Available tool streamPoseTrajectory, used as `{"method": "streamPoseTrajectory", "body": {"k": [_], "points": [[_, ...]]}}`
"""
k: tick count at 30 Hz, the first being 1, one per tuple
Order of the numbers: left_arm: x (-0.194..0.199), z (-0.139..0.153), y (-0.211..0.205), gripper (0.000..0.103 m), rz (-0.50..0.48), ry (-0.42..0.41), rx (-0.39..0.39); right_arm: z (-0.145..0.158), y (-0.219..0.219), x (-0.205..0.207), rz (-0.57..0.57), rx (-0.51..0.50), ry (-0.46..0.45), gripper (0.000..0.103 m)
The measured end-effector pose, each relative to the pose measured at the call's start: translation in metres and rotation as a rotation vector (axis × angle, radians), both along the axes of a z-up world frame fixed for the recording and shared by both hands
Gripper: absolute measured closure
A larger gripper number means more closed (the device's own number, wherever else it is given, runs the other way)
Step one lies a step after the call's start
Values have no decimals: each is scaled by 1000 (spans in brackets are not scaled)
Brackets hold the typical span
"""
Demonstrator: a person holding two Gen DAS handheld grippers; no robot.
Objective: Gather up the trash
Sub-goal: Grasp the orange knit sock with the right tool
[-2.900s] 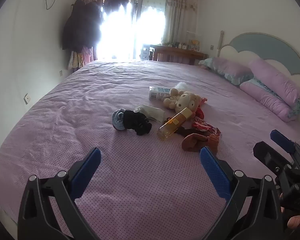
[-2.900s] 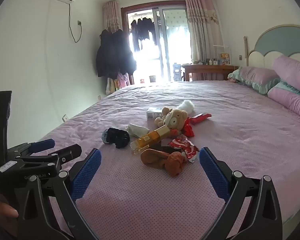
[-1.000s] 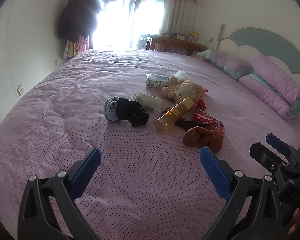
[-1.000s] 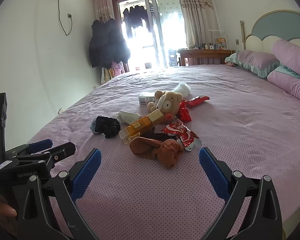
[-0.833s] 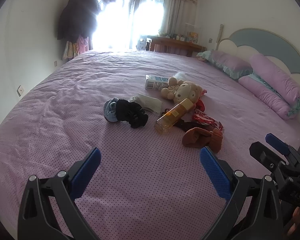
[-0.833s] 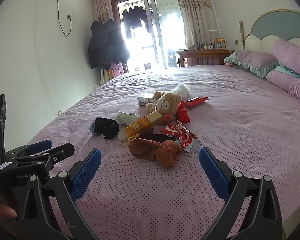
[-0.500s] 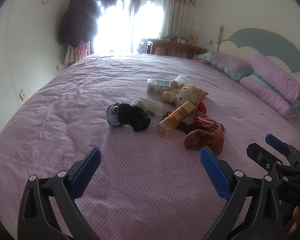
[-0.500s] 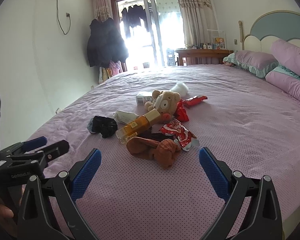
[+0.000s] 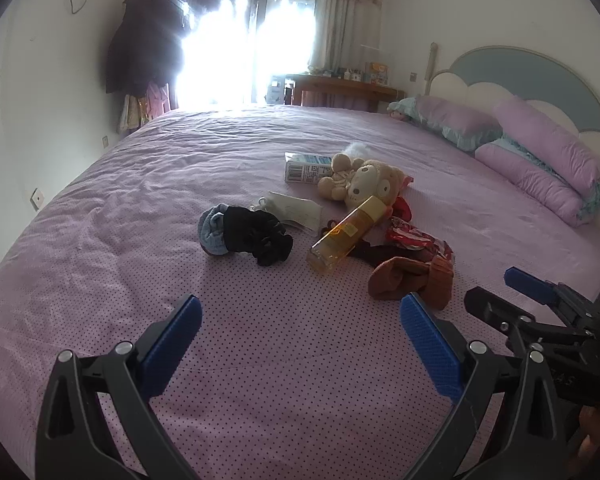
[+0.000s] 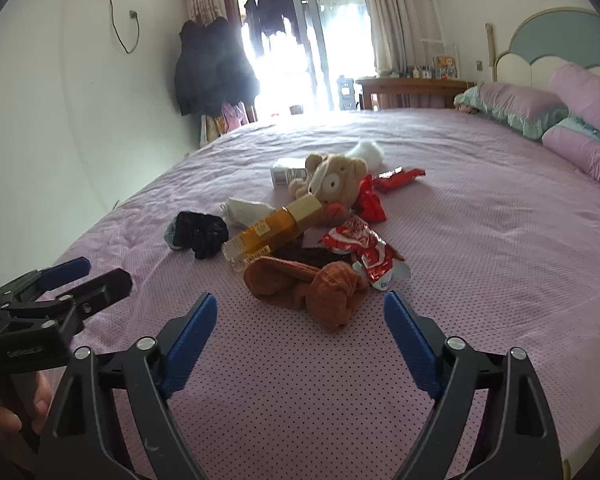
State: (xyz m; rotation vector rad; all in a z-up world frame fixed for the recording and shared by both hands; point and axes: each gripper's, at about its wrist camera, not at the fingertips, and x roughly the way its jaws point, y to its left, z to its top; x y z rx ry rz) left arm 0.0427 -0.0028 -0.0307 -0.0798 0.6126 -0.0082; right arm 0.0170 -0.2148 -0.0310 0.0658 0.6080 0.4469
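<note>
A litter pile lies mid-bed on the purple sheet (image 9: 260, 360). It holds an amber bottle (image 10: 268, 232), a red-and-white snack wrapper (image 10: 360, 248), another red wrapper (image 10: 400, 178), a small carton (image 9: 304, 168) and a white crumpled bag (image 9: 292, 210). Brown socks (image 10: 312, 288), a teddy bear (image 10: 336, 184) and black-and-blue socks (image 9: 244, 234) lie mixed in. My right gripper (image 10: 300, 306) sits just short of the brown socks, its jaws closing with nothing between them. My left gripper (image 9: 300, 312) hangs open over bare sheet, short of the pile.
Purple pillows (image 9: 548, 164) and a blue headboard (image 9: 532, 76) stand at the right. A wooden desk (image 9: 340, 88) and bright glass doors (image 9: 252, 52) are at the back, and dark coats (image 9: 144, 48) hang on the left wall. The bed edge drops off at the right.
My right gripper has come closer to the brown socks and lower, and its jaws have narrowed a little. My left gripper has hardly moved and stays open.
</note>
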Motion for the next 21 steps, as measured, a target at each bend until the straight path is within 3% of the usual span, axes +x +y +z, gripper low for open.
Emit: {"method": "streamPoseTrajectory", "body": {"k": [4,15,19,21], "points": [[6,-3,1,4,-2,5,-2,-11,2,15,15,-3,39,34],[25,-13,8,4,0,27,-17,-37,7,57,-21,5,132,36],[33,-16,7,4,-7,34,-15,-45,7,67,-23,8,165,62],[36,-17,6,4,-10,35,-13,-47,5,67,1,38,163,70]]}}
